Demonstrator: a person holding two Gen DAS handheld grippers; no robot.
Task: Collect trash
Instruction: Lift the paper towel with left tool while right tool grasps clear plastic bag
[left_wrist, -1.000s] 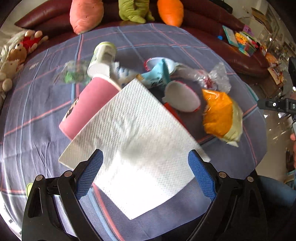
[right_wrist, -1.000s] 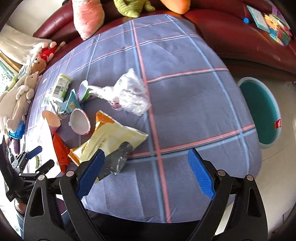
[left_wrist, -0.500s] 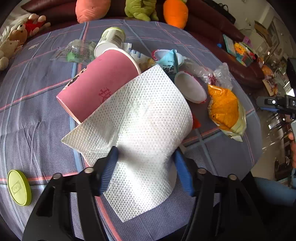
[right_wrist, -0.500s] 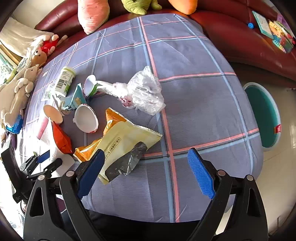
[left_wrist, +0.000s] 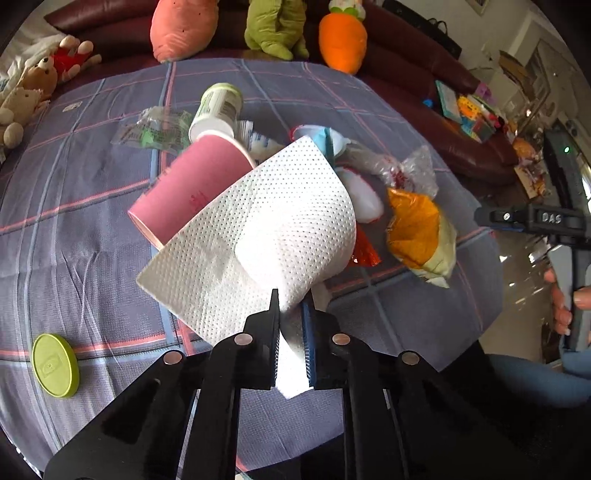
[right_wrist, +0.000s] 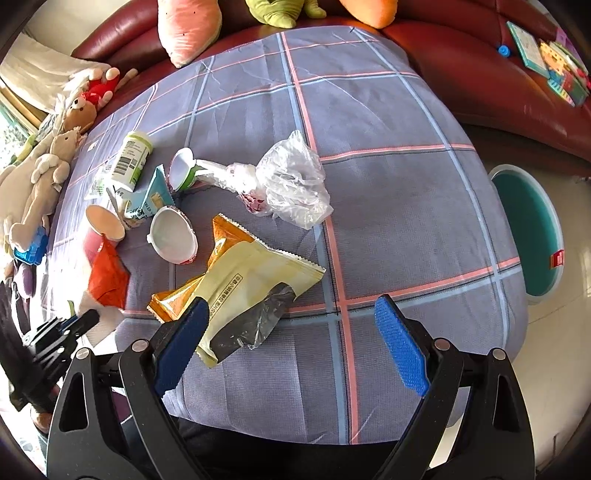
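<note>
1. A table (right_wrist: 388, 206) under a purple plaid cloth is carrying the litter, all toward its left half.
2. A snack bag (right_wrist: 251, 291) is lying near the front edge.
3. A clear bag (right_wrist: 295, 184) is sitting mid-table.
4. A pink cup (left_wrist: 188, 188) and a bottle (left_wrist: 218, 110) are lying toward the left edge.
5. A green lid (left_wrist: 54, 364) is lying at the front left corner.

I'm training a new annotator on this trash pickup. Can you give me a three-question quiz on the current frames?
1. True or false: the left claw grips the white paper towel.
2. What lies nearest the open right claw? A) green lid B) yellow snack bag C) bottle
3. What colour is the paper cup behind the towel?

Key: 1 true; 2 B, the yellow snack bag; 3 pink.
</note>
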